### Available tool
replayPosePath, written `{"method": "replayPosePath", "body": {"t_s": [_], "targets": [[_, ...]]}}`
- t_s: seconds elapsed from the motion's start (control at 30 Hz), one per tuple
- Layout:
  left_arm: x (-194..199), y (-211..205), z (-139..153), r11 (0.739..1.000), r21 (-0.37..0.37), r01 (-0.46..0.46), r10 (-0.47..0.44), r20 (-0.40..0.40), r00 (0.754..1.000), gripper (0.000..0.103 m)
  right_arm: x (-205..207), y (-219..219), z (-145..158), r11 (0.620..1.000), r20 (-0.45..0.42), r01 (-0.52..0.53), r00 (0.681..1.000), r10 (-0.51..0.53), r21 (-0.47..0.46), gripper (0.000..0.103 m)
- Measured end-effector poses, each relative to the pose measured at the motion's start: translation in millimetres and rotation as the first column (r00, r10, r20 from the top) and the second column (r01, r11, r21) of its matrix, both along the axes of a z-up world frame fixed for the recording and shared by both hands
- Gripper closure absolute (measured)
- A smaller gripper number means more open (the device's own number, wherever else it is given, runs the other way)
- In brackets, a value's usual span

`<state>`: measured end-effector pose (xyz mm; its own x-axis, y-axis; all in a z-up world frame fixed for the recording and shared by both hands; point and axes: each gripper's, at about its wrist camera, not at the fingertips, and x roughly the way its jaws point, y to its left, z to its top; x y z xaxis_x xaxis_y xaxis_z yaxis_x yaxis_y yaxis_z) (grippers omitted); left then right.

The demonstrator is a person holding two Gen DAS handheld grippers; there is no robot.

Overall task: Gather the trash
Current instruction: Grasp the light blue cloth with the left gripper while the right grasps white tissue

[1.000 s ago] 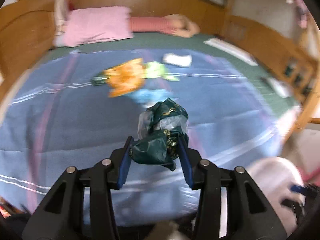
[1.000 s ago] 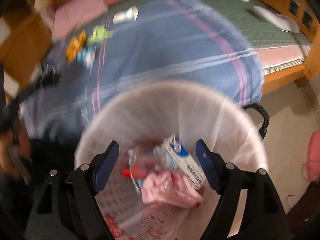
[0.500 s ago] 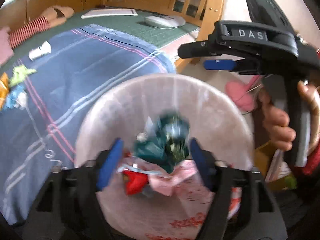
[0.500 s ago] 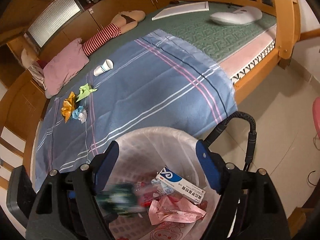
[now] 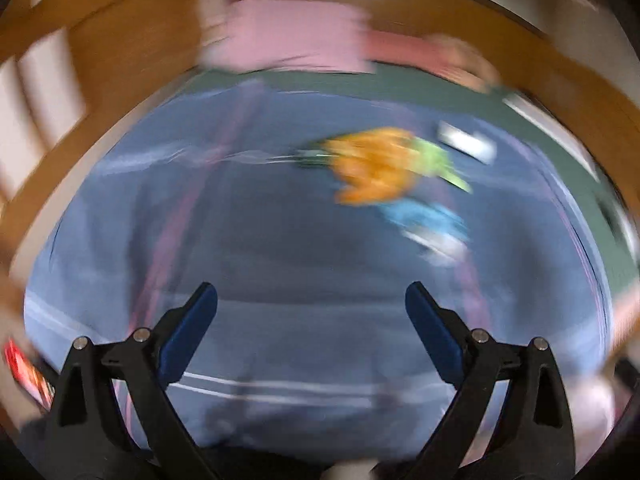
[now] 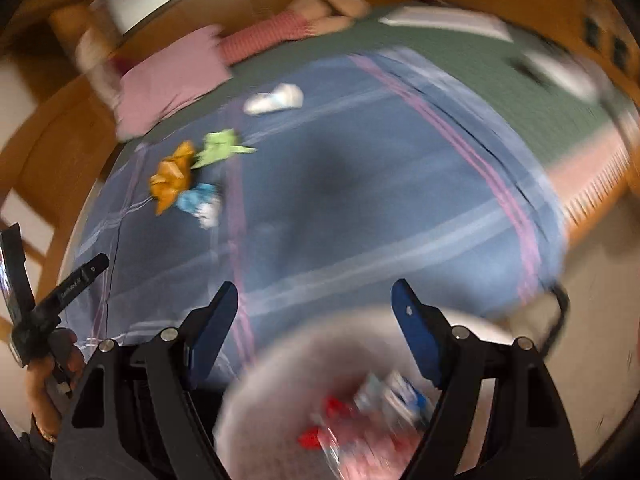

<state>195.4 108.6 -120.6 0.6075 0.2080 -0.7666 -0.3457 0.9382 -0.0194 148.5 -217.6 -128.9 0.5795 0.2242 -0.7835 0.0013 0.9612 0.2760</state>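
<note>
My left gripper [image 5: 311, 300] is open and empty above the blue blanket [image 5: 260, 240], facing the bed. Ahead of it lie an orange wrapper [image 5: 372, 168], a green wrapper [image 5: 434, 160], a light blue and white scrap [image 5: 432, 224] and a white cup [image 5: 466, 144]. My right gripper [image 6: 314, 292] is open and empty over the white-lined trash bin [image 6: 280, 384], which holds several pieces of trash [image 6: 380, 400]. The right wrist view also shows the orange wrapper [image 6: 172, 176], green wrapper [image 6: 220, 148], blue scrap [image 6: 198, 200] and cup [image 6: 276, 98]. Both views are blurred.
A pink pillow [image 6: 172, 80] and a striped doll [image 6: 280, 28] lie at the head of the bed. A wooden bed frame [image 5: 100, 52] surrounds the green mattress [image 6: 500, 72]. The left gripper's handle and hand [image 6: 48, 320] show at the left of the right wrist view.
My left gripper opened over the bin, dropped the dark green wrapper into it, then swung back toward the bed. My right gripper stayed open by the bin and tilted up.
</note>
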Motion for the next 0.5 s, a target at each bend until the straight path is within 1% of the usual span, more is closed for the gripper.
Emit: {"method": "replayPosePath", "body": {"t_s": [0.03,0.07,0.1,0.13,0.2,0.23,0.27,0.3,0.4,0.43,0.47,0.5], "targets": [[0,15,-9,0.996,-0.011,-0.088,0.088,-0.024,0.996,0.008,19,21,-1,0.999,0.004,-0.042,0.999,0.042,-0.008,0.025],[0,27,-19,0.984,-0.030,-0.177,0.174,-0.078,0.982,0.008,35,37,-3,0.998,0.001,-0.067,0.998,0.067,-0.007,0.025],[-3,40,-24,0.972,-0.070,-0.226,0.219,-0.097,0.971,0.008,57,58,-5,0.995,-0.001,-0.097,0.995,0.097,-0.010,0.025],[-8,48,-24,0.960,-0.122,-0.252,0.243,-0.085,0.966,0.008,72,72,-6,0.993,0.001,-0.118,0.993,0.118,-0.016,0.025],[-19,59,-22,0.939,-0.210,-0.271,0.271,-0.032,0.962,0.008,114,112,-14,0.984,0.002,-0.174,0.985,0.174,-0.032,0.025],[-23,61,-21,0.932,-0.225,-0.285,0.287,-0.023,0.958,0.008,141,133,-24,0.981,-0.026,-0.193,0.981,0.192,-0.032,0.025],[-26,63,-21,0.926,-0.238,-0.293,0.299,-0.014,0.954,0.008,157,142,-30,0.981,-0.052,-0.190,0.981,0.188,-0.033,0.025],[-27,65,-22,0.922,-0.252,-0.293,0.301,-0.007,0.954,0.007,177,152,-42,0.985,-0.096,-0.174,0.981,0.171,-0.021,0.025],[-25,66,-26,0.912,-0.282,-0.297,0.304,-0.019,0.952,0.007,209,163,-72,0.990,-0.188,-0.132,0.972,0.138,0.048,0.025],[-23,70,-26,0.908,-0.287,-0.304,0.310,-0.027,0.950,0.007,215,168,-84,0.992,-0.220,-0.123,0.967,0.129,0.042,0.025],[-21,69,-28,0.904,-0.291,-0.312,0.316,-0.036,0.948,0.007,216,170,-88,0.991,-0.224,-0.126,0.966,0.132,0.041,0.026],[-20,70,-31,0.899,-0.296,-0.323,0.324,-0.046,0.945,0.007,214,173,-89,0.988,-0.201,-0.143,0.968,0.152,0.060,0.035]]}}
